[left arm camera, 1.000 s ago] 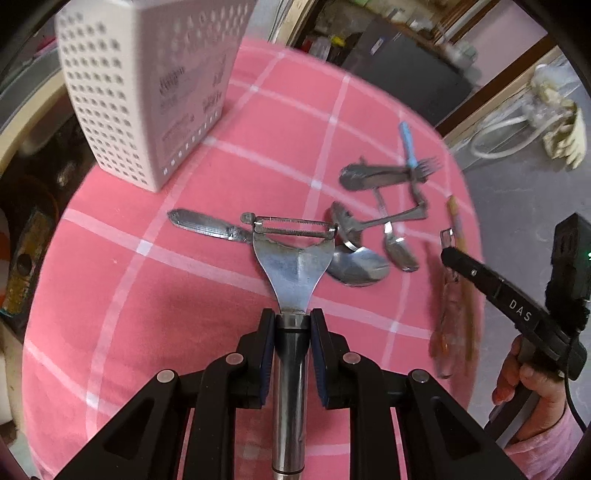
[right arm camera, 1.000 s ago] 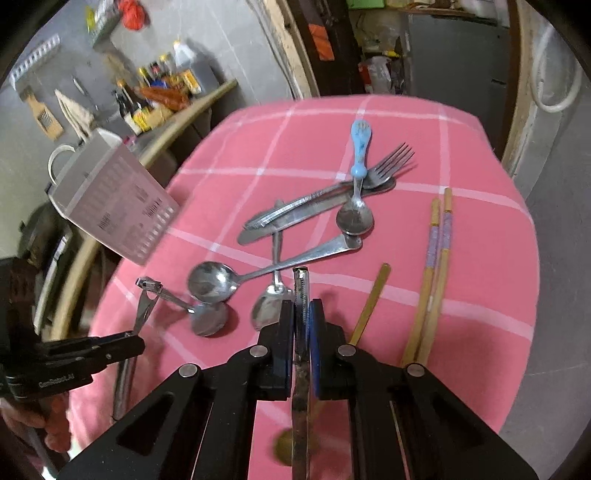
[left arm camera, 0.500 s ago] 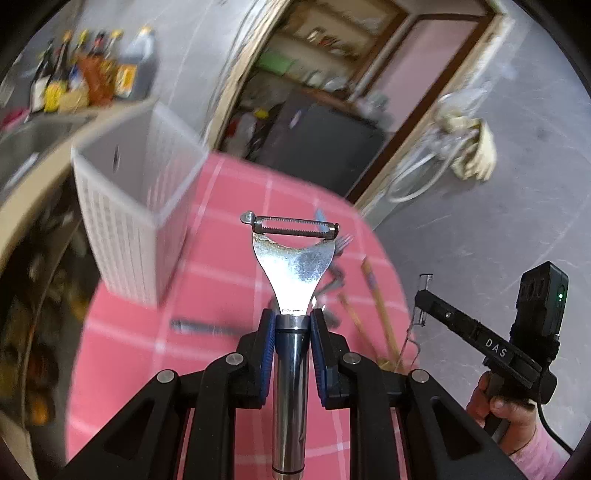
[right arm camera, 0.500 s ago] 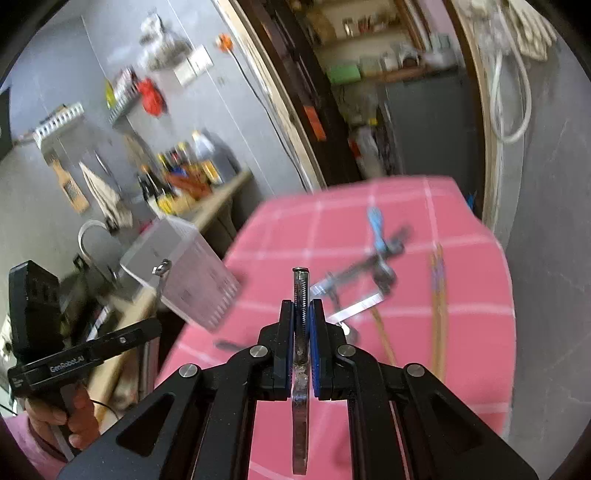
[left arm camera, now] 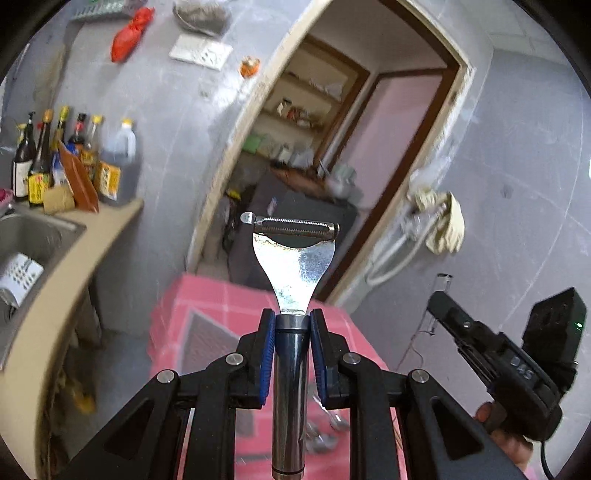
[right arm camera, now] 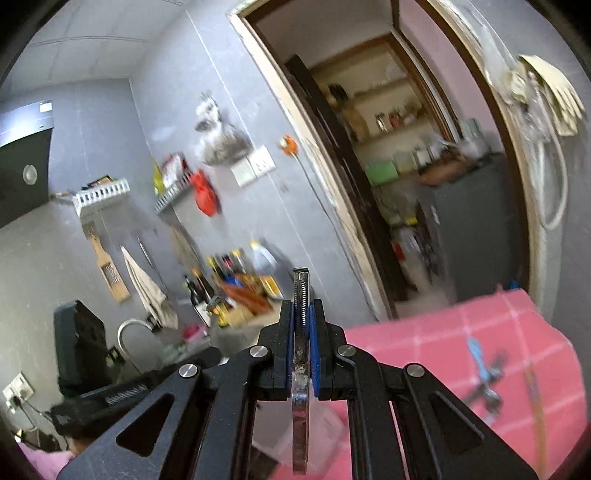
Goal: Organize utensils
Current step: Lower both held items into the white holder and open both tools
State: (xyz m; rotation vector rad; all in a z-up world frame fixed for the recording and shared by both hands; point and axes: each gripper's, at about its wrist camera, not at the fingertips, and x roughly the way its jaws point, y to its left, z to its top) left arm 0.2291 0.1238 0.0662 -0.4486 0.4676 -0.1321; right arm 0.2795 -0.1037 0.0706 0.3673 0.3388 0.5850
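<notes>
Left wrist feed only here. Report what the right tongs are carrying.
Observer: The right tongs are shut on a thin metal tool with a serrated edge, seen edge-on.
Operator: Tell me what lies on the table.
Observer: A blue-handled utensil lies on the pink cloth, crossed with darker, blurred cutlery.
Operator: Name anything else there.
Observer: Long chopsticks lie near the cloth's right edge.

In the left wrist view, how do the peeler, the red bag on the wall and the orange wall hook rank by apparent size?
1. Peeler, though it is nearest the camera, so this is unsure.
2. Red bag.
3. Orange hook.
</notes>
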